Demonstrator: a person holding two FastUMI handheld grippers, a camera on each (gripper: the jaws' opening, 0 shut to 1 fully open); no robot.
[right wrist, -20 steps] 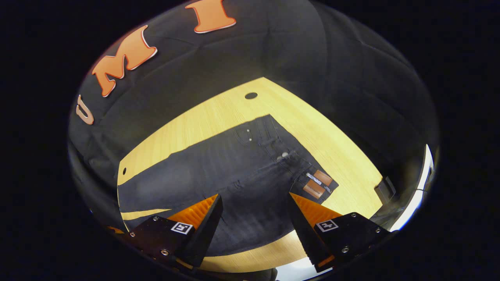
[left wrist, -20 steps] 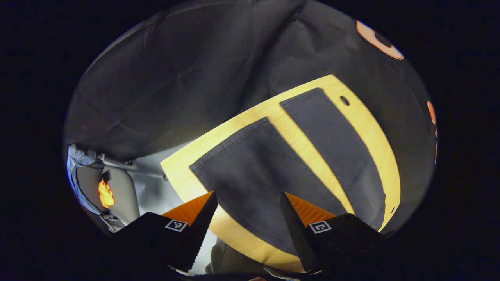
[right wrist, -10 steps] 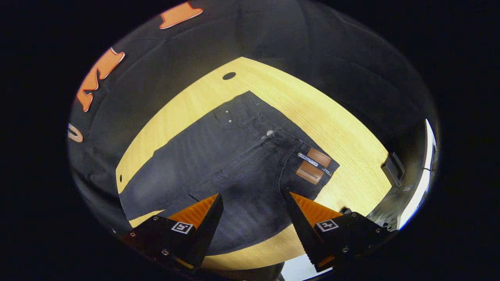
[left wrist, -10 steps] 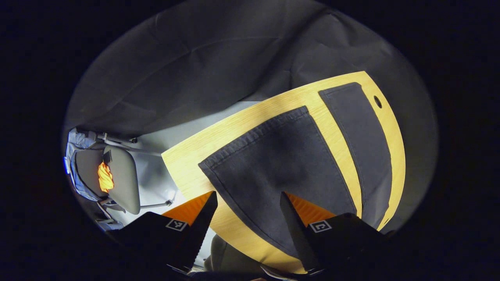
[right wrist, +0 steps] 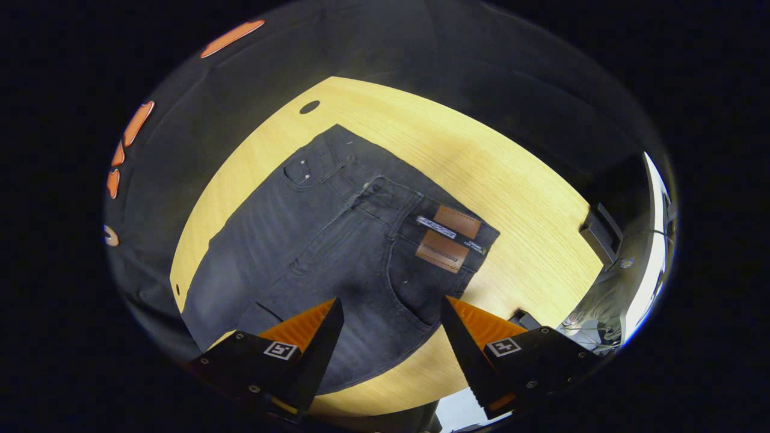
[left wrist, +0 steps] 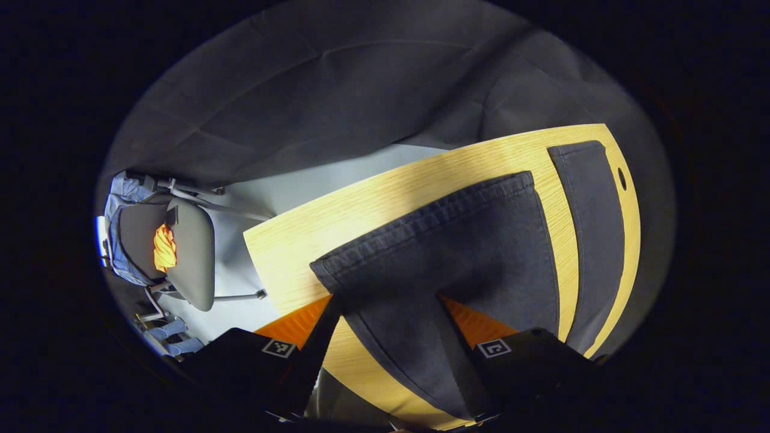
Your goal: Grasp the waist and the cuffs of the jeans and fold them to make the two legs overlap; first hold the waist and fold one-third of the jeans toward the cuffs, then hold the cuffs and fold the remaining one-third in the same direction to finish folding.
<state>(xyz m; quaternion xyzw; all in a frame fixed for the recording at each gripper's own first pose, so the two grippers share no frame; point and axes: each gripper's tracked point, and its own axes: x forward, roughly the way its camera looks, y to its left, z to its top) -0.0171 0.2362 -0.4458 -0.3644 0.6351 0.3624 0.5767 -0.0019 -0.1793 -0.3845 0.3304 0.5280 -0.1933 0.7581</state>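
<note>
Jeans of dark charcoal denim (right wrist: 337, 240) lie flat on the pale wood-grain bench (right wrist: 511, 180). In the left gripper view, the left tool (left wrist: 385, 337) is spread wide at lower centre, straddling the near leg's stitched cuff (left wrist: 421, 222); the far leg (left wrist: 589, 234) lies at right. In the right gripper view, the right tool (right wrist: 391, 337) gapes unclenched over the hip, the waistband with tan leather patches (right wrist: 448, 237) beyond. Pinching hem and waistband squarely should carry one leg over evenly.
</note>
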